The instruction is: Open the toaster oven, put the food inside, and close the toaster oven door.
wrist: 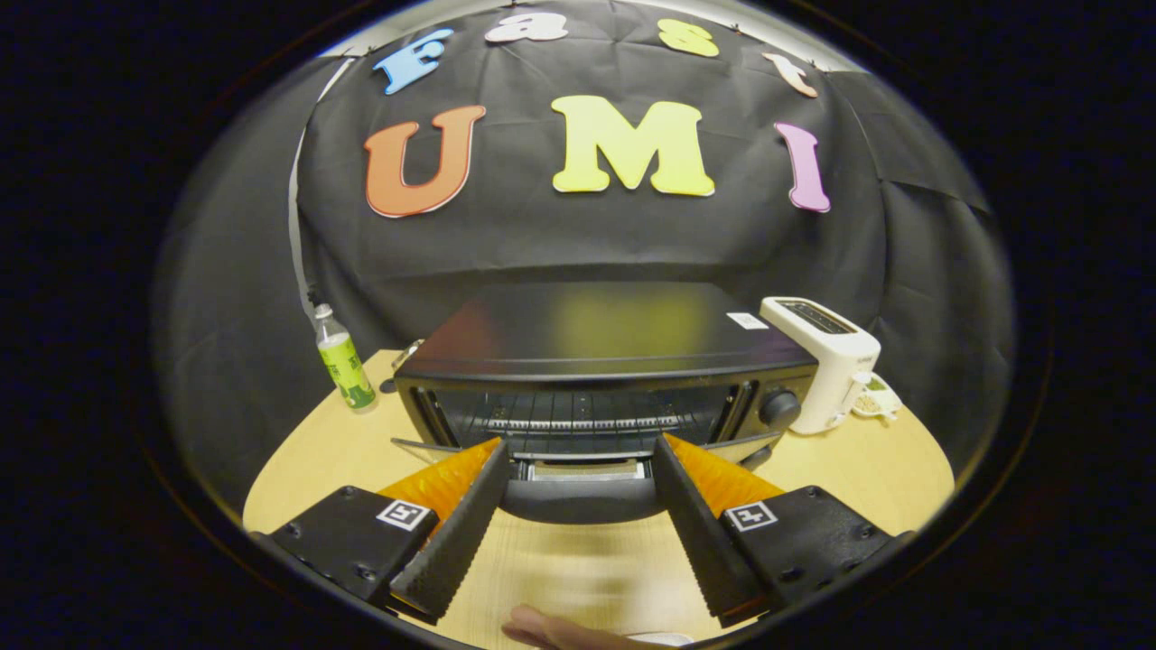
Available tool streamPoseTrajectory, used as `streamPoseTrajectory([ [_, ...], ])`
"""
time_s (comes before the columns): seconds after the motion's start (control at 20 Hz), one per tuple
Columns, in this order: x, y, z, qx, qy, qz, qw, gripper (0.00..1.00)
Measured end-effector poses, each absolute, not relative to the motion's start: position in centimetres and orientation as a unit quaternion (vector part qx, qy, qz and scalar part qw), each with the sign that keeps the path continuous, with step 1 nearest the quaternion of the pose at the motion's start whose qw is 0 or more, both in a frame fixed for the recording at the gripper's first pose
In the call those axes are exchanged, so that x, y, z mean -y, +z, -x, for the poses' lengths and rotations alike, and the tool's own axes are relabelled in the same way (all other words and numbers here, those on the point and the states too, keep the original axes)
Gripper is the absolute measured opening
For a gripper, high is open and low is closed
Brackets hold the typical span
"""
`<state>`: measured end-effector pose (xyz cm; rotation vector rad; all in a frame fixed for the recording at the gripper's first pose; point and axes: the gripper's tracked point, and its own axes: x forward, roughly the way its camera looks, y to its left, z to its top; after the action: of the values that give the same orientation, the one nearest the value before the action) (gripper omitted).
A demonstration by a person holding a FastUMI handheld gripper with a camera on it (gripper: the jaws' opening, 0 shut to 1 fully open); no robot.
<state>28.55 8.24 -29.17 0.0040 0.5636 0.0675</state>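
Observation:
A black toaster oven [603,361] stands on the wooden table [298,451], straight ahead of me. Its door [582,492] is folded down flat toward me, showing the wire rack [578,417] inside the cavity. My gripper [582,451] is open, its two fingers spread wide on either side of the lowered door's front edge, with nothing held between them. I cannot make out any food in the oven. A person's fingertip [542,627] shows on the table just behind the fingers.
A white pop-up toaster [826,361] stands right of the oven, with a small cup-like item [874,400] beside it. A green-labelled bottle [343,361] stands left of the oven. Black cloth walls close off the back.

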Motion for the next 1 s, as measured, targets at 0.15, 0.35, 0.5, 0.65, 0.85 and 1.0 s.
streamPoseTrajectory([
  [0.15, -8.0, -30.4, -26.2, -0.284, 0.030, 0.012, 0.958, 1.00],
  [0.35, -7.6, -32.3, -23.6, -0.294, 0.034, 0.012, 0.955, 1.00],
  [0.5, -7.5, -33.7, -22.3, -0.311, 0.037, 0.012, 0.950, 1.00],
  [0.65, -7.1, -34.9, -21.2, -0.336, 0.032, -0.007, 0.941, 1.00],
  [0.85, -7.1, -35.2, -20.1, -0.347, 0.042, -0.028, 0.936, 1.00],
  [1.0, -6.8, -35.0, -18.6, -0.347, 0.050, -0.029, 0.936, 1.00],
])
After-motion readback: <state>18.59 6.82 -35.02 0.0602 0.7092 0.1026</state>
